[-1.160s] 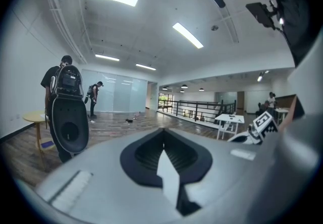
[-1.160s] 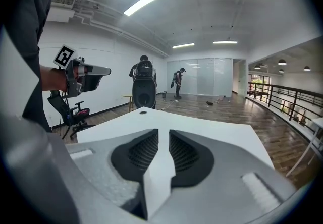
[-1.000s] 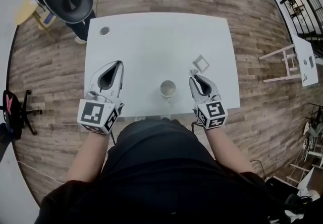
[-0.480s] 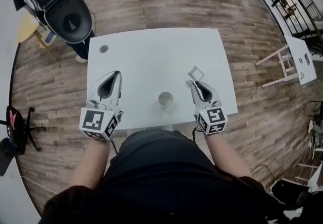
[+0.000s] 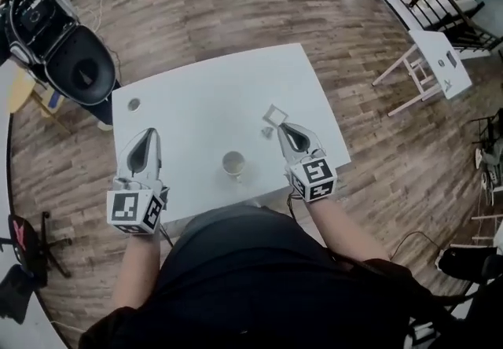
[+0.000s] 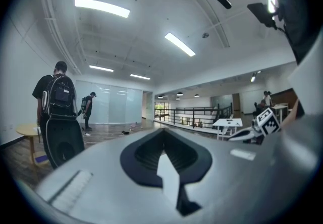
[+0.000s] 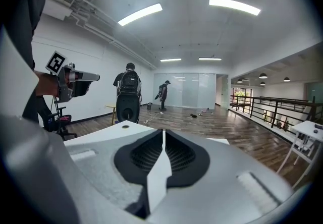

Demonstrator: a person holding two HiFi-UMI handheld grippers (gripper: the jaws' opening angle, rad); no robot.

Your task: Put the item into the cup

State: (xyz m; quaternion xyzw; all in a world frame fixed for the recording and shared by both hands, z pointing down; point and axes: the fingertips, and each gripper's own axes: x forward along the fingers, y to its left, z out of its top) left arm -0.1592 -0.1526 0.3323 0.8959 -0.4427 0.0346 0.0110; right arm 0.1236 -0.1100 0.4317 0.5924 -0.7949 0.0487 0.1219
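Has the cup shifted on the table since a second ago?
No. The cup sits just as close to the table's front edge, on the near side of the square item; only the head camera has swung.

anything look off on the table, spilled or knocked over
Nothing stands out: the cup stands upright near the table's front edge, nothing is spilled around it, and the small square piece lies farther back on the tabletop.
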